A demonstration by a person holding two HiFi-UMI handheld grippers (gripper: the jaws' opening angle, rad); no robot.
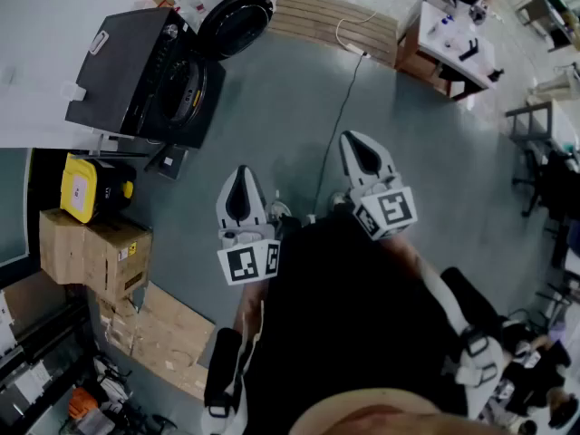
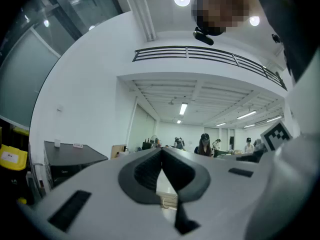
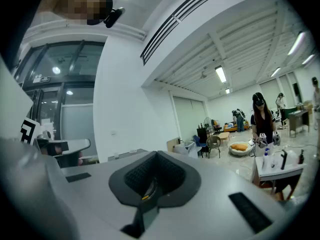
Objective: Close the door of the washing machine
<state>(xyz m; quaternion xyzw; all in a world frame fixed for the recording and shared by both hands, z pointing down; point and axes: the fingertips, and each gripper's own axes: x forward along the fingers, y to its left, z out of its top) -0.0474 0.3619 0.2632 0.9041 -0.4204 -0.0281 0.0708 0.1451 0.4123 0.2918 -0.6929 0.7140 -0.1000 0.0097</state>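
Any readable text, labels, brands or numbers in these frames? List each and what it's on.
None reads clearly in any view.
White label on top of the washing machine: too small.
White label on the yellow case: blurred.
Yellow sticker on the cardboard box: too small.
Small sign on the glass wall: too small.
Marker cubes: square patterns only, no letters.

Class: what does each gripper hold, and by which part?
Nothing. The left gripper and the right gripper are both shut, with nothing between the jaws.
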